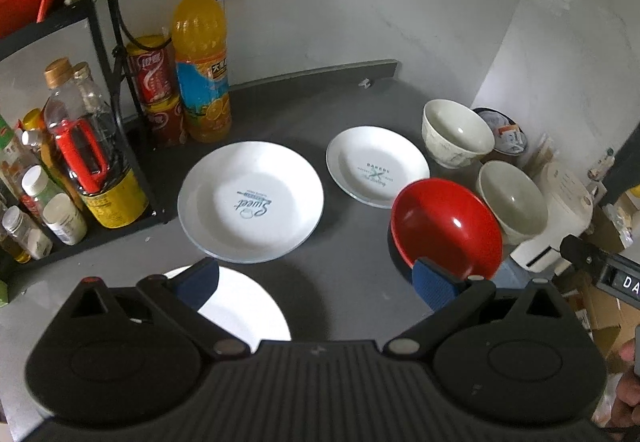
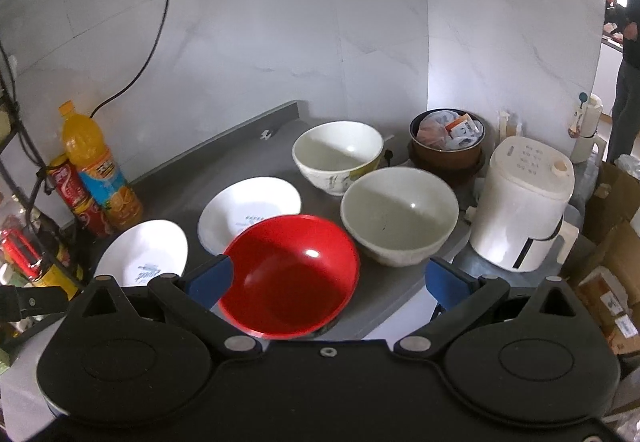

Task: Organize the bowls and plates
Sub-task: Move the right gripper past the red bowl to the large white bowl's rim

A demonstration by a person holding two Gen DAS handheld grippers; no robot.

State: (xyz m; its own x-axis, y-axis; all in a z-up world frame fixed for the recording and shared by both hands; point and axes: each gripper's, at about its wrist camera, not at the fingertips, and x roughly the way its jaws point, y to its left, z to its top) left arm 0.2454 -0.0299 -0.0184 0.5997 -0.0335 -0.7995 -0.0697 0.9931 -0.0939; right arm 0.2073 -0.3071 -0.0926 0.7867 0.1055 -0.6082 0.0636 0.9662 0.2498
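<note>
We are holding both tools low over a grey countertop (image 1: 344, 282), each pointing toward the marble-look wall. The left gripper (image 1: 316, 284) is hovering with its blue pads spread wide, grasping nothing; one pad is hanging over a plain white plate (image 1: 248, 306) at the near edge. The right gripper (image 2: 326, 278) is likewise splayed, empty, poised above the red bowl (image 2: 292, 274) without touching it.

We are counting three white plates: the plain one, a printed plate (image 1: 250, 201) at centre, and a smaller printed plate (image 1: 378, 165) just right of it. Three bowls: the red one (image 1: 446, 228) nearest, a cream bowl (image 2: 400, 215) touching or just beside it, and a patterned cream bowl (image 2: 338, 155) farther back. A brown pot (image 2: 448, 145) stuffed with packets is sitting behind them, a white appliance (image 2: 524, 201) at the counter's right end.

On the left, an orange drink bottle (image 1: 202, 61) and two stacked red cans (image 1: 154, 89) are standing beside a black wire rack (image 1: 108, 41) of bottles. A person (image 2: 628, 41) is standing in the doorway, far right.
</note>
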